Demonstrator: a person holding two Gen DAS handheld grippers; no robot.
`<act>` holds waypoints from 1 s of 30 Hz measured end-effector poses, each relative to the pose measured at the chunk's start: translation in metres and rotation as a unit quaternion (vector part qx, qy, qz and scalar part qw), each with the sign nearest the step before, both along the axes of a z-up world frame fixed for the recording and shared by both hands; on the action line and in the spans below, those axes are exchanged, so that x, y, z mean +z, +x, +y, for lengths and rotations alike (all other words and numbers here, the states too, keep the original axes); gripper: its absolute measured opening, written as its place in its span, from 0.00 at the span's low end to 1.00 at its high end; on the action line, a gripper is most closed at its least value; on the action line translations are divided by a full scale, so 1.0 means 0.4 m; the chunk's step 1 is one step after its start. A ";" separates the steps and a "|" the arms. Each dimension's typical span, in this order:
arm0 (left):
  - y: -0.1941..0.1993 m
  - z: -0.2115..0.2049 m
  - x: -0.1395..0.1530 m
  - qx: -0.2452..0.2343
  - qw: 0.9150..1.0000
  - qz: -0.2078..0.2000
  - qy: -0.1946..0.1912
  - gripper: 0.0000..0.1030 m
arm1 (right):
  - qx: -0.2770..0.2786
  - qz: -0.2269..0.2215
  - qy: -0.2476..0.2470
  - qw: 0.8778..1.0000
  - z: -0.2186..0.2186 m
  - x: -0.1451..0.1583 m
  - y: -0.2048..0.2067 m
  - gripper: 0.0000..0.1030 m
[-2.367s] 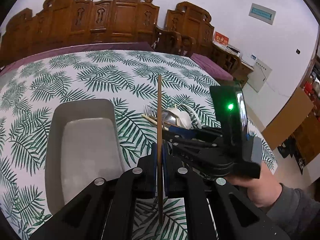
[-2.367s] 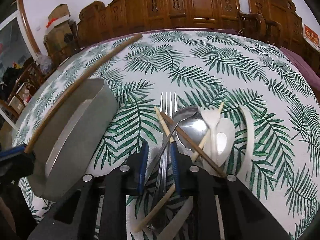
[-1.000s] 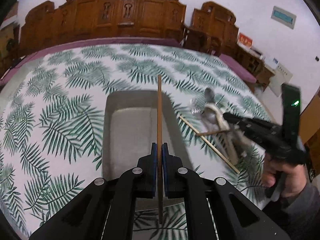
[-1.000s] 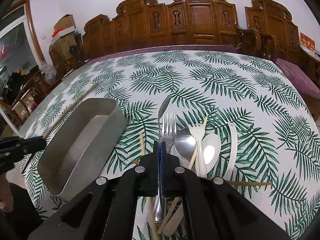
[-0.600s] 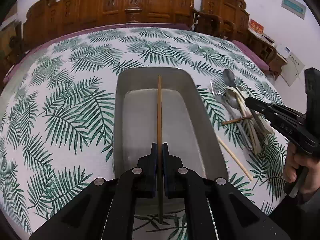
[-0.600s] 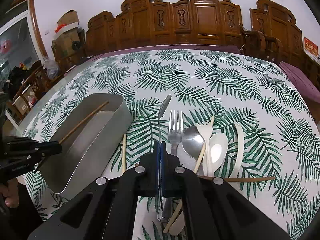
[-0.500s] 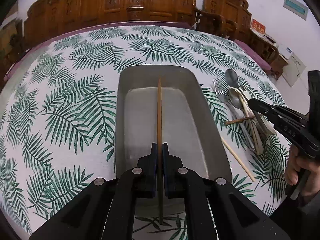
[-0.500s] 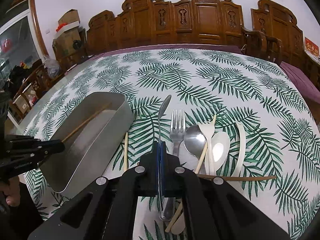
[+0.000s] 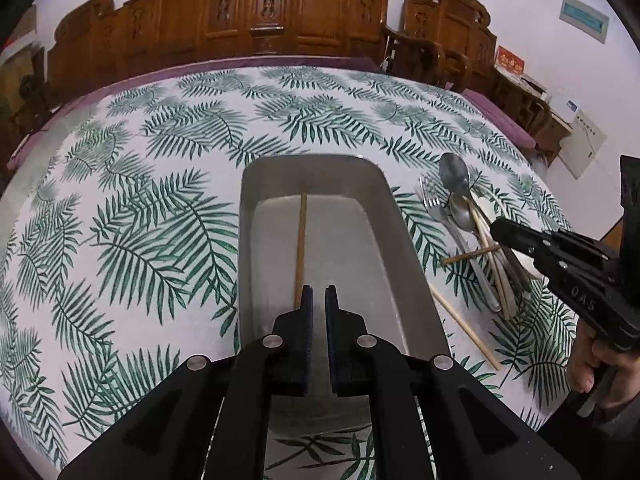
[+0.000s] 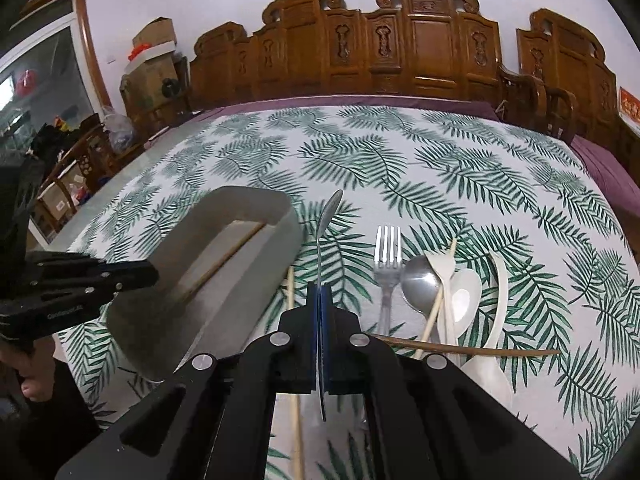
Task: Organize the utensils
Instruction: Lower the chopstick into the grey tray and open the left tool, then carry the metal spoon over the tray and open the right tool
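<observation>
Left gripper (image 9: 319,304): fingers slightly parted, nothing between the blue pads; it hangs over the near end of the metal tray (image 9: 394,216).
Brown chopstick (image 9: 300,249): lies loose on the tray floor, lengthwise, just ahead of the left fingertips and apart from them.
Right gripper (image 10: 321,300): pads pressed onto the handle of a steel spoon (image 10: 325,224), which is held on edge above the tablecloth (image 10: 440,168), bowl pointing away, beside the tray's right wall.
Utensil pile: on the cloth right of the tray lie a fork (image 10: 387,258), a second steel spoon (image 10: 420,284), white plastic spoons (image 10: 460,300), a curved white piece (image 10: 501,296), a pale chopstick (image 10: 438,296) and a dark chopstick (image 10: 472,349) laid crosswise over the handles.
Lone chopstick (image 10: 294,360): pale, on the cloth between tray and pile.
Only in the left view: the held spoon's bowl face-on (image 9: 454,172); the person's hand (image 9: 596,364) on the right gripper's grip.
Only in the right view: the pile spread out piece by piece; cardboard boxes (image 10: 154,60) by the window.
Writing: embossed letters on each gripper's side, possibly "DAS" in the left view, too blurred to read with certainty; a red wall sign (image 9: 510,65) is illegible.
Background: carved wooden chairs (image 10: 400,40) along the wall.
</observation>
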State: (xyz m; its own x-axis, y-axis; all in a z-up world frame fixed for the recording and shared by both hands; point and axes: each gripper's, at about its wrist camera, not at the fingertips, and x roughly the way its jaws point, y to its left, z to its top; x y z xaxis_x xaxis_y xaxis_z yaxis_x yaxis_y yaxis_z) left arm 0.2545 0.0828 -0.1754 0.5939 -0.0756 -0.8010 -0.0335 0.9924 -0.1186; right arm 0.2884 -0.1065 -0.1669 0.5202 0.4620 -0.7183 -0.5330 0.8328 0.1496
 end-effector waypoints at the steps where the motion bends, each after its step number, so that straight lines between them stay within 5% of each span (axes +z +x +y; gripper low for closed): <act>1: -0.004 0.003 0.008 -0.001 1.000 -0.005 -0.001 0.05 | 0.003 -0.003 0.003 1.000 0.004 0.009 -0.007 0.02; 14: -0.039 0.067 0.088 0.015 0.999 -0.049 -0.002 0.05 | 0.035 0.006 0.020 0.999 0.145 0.059 -0.031 0.02; 30: -0.064 0.138 0.099 0.036 0.998 -0.056 0.000 0.05 | 0.066 0.055 -0.054 0.995 0.345 -0.084 -0.010 0.02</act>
